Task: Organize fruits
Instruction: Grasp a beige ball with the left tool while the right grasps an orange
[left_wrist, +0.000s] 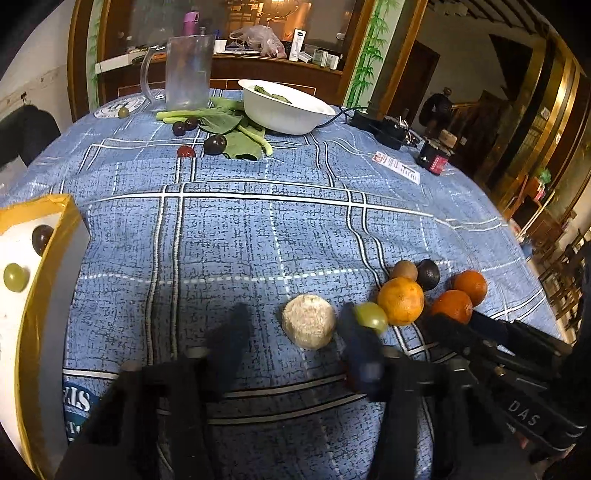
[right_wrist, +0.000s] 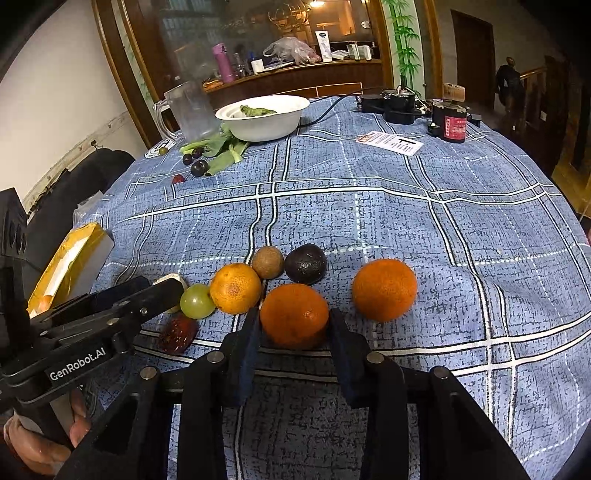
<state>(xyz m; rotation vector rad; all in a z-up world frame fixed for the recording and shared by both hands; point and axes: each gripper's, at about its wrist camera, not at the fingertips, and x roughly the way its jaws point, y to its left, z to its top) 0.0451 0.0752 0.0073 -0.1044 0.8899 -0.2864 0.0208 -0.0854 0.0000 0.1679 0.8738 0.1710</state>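
A blue checked cloth is covering the desk. Your right gripper (right_wrist: 293, 328) is pinching an orange (right_wrist: 294, 314) in its jaws; your left gripper (left_wrist: 291, 328) is bracketing a pale fruit (left_wrist: 308, 320), jaws apparently not touching, near the tray (left_wrist: 55, 236).

Yellow-rimmed box (left_wrist: 55, 236) cut off at left edge; blurred fingers (left_wrist: 236, 332).

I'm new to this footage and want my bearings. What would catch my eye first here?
The cluster of fruit near the front of the blue checked tablecloth: an orange sits between the fingers of the right hand-held gripper, with another orange to its right. At the far end stands a white bowl with green leaves beside it.
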